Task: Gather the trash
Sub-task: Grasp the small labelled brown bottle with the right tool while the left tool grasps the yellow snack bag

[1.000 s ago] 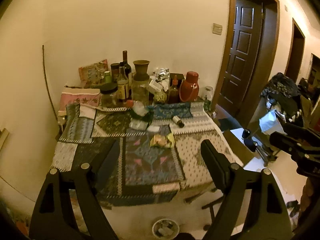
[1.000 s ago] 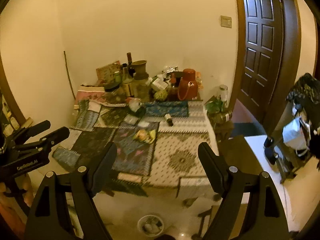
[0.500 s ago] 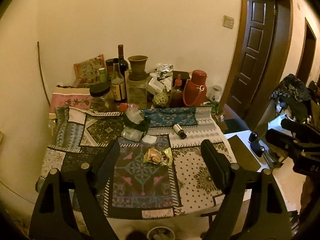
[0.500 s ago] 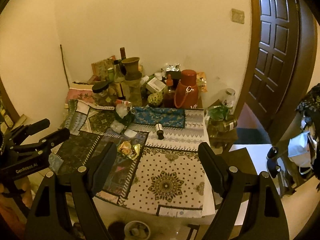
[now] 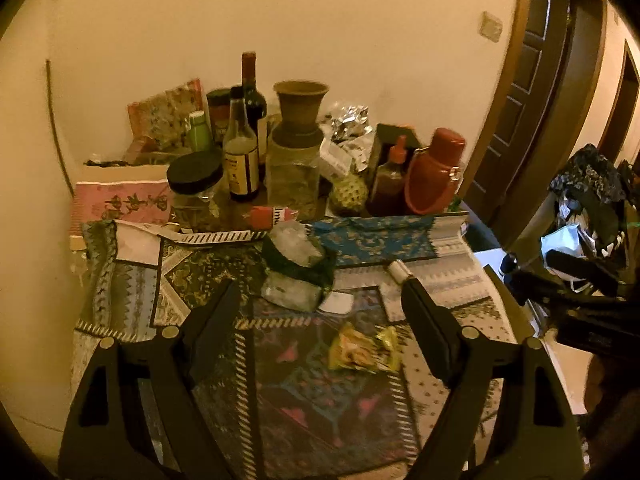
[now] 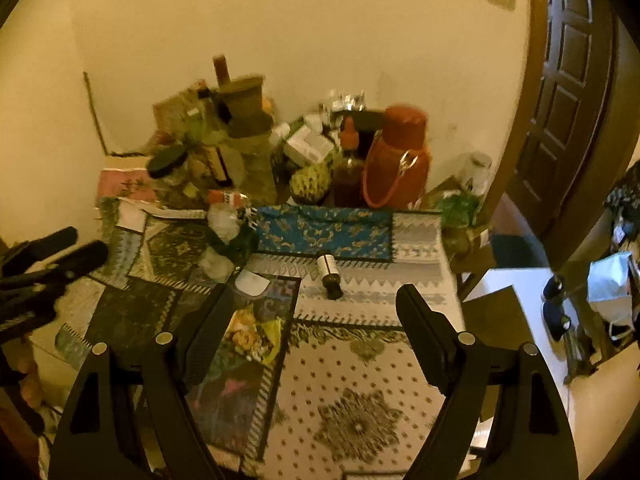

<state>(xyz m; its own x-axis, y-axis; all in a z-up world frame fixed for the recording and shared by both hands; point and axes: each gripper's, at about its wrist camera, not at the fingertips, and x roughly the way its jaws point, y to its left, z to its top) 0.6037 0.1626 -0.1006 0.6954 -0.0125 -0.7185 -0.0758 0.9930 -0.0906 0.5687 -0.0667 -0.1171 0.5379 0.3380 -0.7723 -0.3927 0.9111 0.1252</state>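
Patchwork tablecloth [image 5: 304, 412] carries bottles by the wall; both tongs [image 5: 320, 312] [image 6: 312, 316] spread, empty.

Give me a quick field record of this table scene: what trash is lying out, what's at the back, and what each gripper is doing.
surface: table covered in patchwork patterned cloth
trash near front: crumpled yellow snack wrapper, lying flat
trash mid-table: clear crumpled plastic bags, piled
small item: little dark bottle with white label, on its side
back row: red thermos jug, dark wine bottle, brown clay vase
left gripper: open, empty, above the cloth
right gripper: open, empty
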